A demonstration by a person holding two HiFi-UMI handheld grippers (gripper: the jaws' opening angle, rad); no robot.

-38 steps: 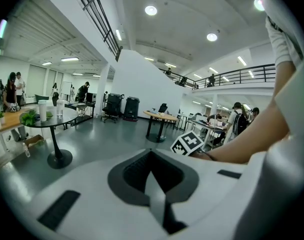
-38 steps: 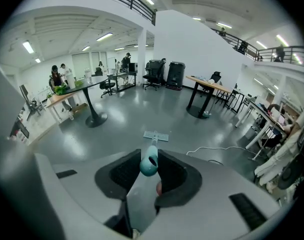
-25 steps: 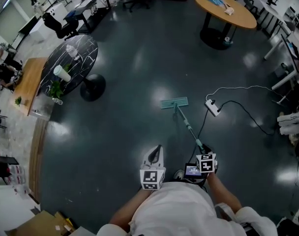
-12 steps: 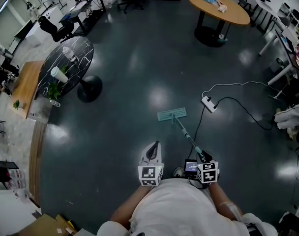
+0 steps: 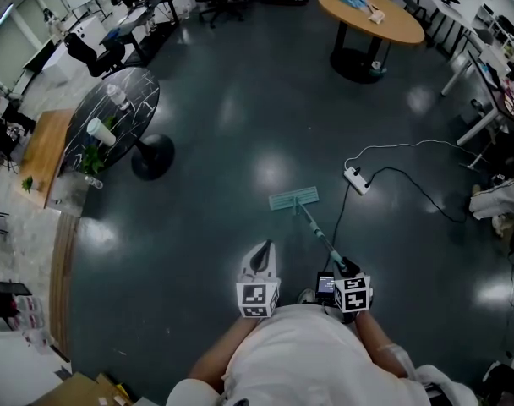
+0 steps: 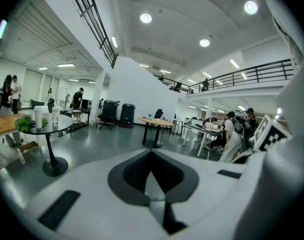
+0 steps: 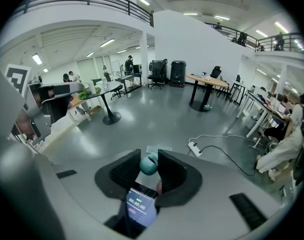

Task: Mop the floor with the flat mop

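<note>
Teal flat mop (image 5: 293, 199): handle clamped in the right gripper (image 5: 347, 271), left gripper (image 5: 265, 250) pinched shut on nothing. Its pad lies flat on the glossy dark floor (image 5: 215, 159), drawn nearer than 1 s ago, likely a pull stroke. White power strip (image 5: 356, 180) near its right; open floor beyond.
</note>
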